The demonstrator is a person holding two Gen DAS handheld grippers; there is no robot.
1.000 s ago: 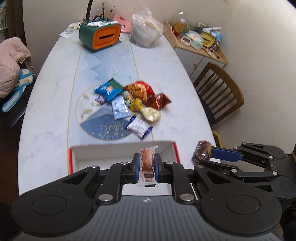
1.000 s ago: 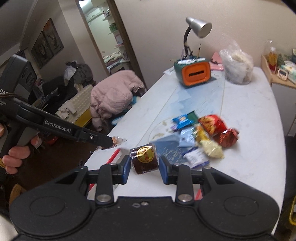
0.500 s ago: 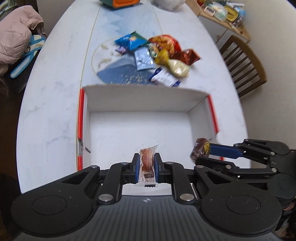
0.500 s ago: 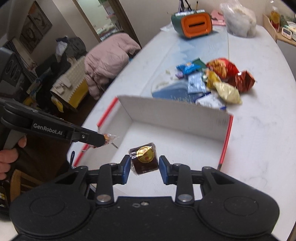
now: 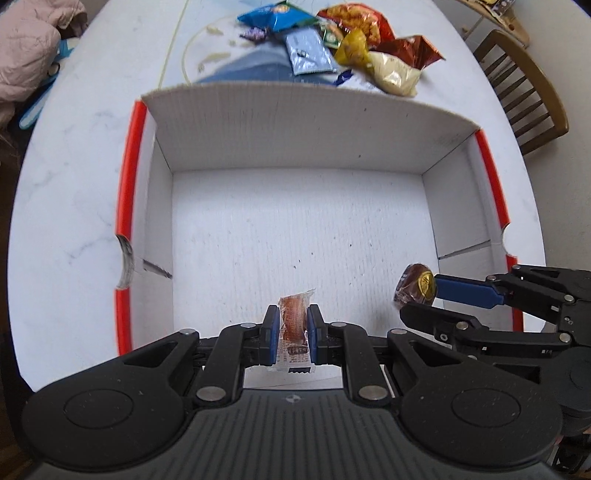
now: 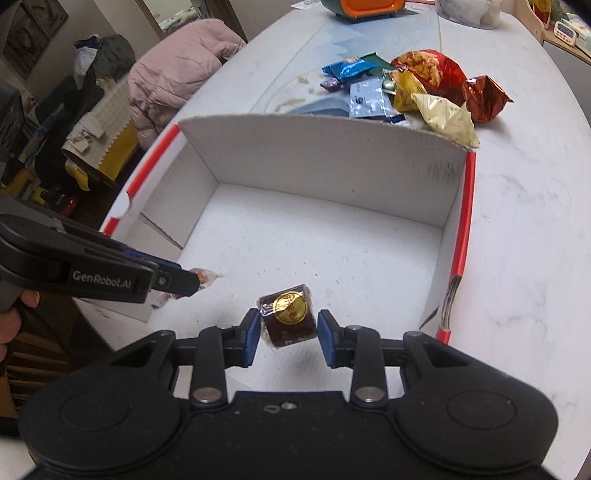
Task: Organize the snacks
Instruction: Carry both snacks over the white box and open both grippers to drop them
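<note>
An open white cardboard box [image 5: 295, 140] with red edges lies on the white table, and its floor is bare. My left gripper [image 5: 291, 323] hangs over the box's near side, shut on a small clear-wrapped orange-brown snack [image 5: 293, 314]. My right gripper [image 6: 288, 326] is beside it over the box, shut on a round dark-brown snack [image 6: 288, 314] with a gold label. The left wrist view shows that brown snack [image 5: 415, 284] at the right. In the right wrist view the left gripper [image 6: 192, 280] enters from the left. A pile of snack packets [image 5: 332, 48] lies beyond the box's far wall [image 6: 325, 155].
A wooden chair [image 5: 528, 92] stands off the table's right side. A pink jacket [image 6: 177, 74] lies on furniture to the left. An orange and green holder [image 6: 365, 7] and a plastic bag sit at the table's far end. A person's hand [image 6: 14, 314] grips the left handle.
Both grippers have sunk toward the box and tilted further down, each still holding its snack. The box now fills most of both views.
</note>
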